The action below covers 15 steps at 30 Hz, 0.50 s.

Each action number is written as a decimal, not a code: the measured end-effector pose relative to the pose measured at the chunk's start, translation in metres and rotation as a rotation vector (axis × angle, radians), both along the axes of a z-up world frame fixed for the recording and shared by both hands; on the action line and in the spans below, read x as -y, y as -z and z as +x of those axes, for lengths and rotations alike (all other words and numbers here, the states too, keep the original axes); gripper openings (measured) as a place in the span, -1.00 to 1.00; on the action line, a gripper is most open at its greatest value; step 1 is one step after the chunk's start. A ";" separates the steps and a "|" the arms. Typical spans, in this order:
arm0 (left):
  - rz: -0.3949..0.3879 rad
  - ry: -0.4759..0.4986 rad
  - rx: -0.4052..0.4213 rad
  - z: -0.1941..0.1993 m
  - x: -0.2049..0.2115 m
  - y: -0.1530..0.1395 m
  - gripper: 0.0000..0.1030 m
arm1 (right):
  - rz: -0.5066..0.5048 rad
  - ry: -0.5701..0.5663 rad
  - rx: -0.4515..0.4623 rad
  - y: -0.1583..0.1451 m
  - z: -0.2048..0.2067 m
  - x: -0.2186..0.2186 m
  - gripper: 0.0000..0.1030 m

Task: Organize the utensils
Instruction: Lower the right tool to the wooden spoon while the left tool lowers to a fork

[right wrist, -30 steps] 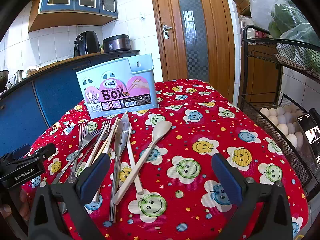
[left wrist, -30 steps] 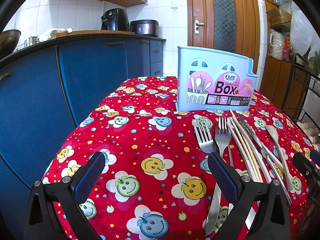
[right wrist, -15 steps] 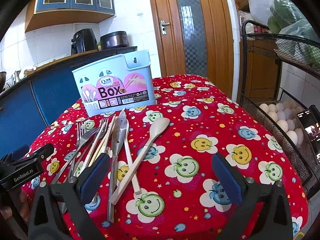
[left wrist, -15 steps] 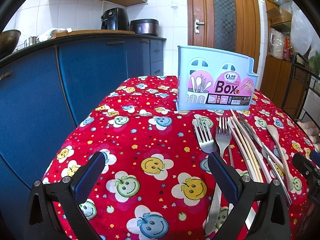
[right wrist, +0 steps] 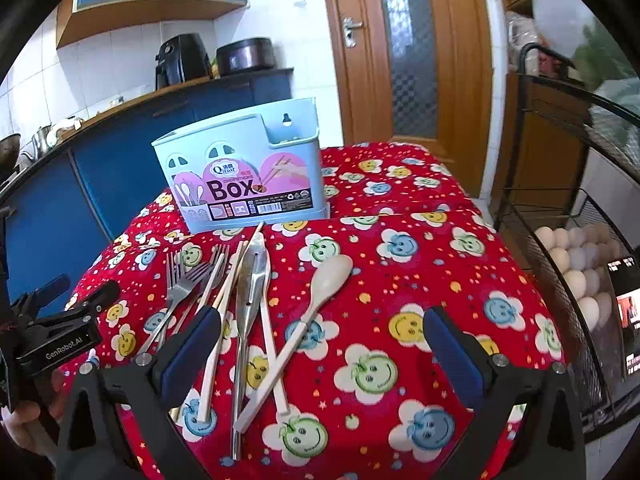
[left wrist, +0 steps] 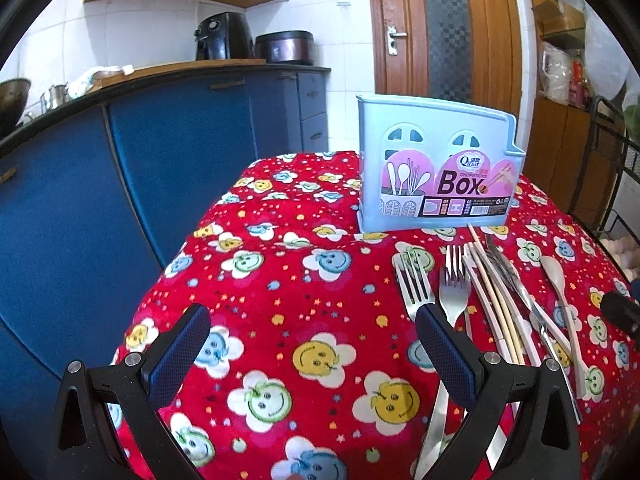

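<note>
A light blue chopstick box stands upright at the far side of the red smiley tablecloth; it also shows in the right wrist view. In front of it lie loose utensils: metal forks, pale chopsticks, a metal knife and a cream spoon. My left gripper is open and empty, low over the cloth left of the forks. My right gripper is open and empty, above the utensil handles.
Blue kitchen cabinets stand left of the table. A black wire rack with eggs stands close on the right. A wooden door is behind. The left gripper's body shows at the lower left of the right wrist view.
The right gripper has risen and tilted so the box and utensils sit lower and nearer the middle of its view. The left gripper has barely moved.
</note>
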<state>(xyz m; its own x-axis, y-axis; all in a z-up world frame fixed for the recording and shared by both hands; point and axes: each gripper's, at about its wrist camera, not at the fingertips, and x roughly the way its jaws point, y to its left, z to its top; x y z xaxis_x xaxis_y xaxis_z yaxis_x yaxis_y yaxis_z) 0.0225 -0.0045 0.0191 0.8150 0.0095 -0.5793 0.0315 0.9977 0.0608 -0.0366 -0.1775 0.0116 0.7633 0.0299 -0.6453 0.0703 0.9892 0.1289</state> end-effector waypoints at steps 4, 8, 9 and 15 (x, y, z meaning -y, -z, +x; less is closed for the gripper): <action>-0.013 0.055 -0.042 0.010 0.005 -0.003 0.98 | 0.028 -0.030 -0.067 0.002 0.016 0.005 0.85; -0.026 0.106 -0.094 0.018 0.017 0.000 0.98 | 0.062 -0.064 -0.148 0.012 0.032 0.008 0.65; -0.026 0.119 -0.111 0.020 0.022 0.002 0.98 | 0.073 -0.069 -0.167 0.014 0.035 0.010 0.58; -0.020 0.174 -0.180 0.033 0.042 0.011 0.66 | 0.104 -0.097 -0.233 0.024 0.053 0.017 0.44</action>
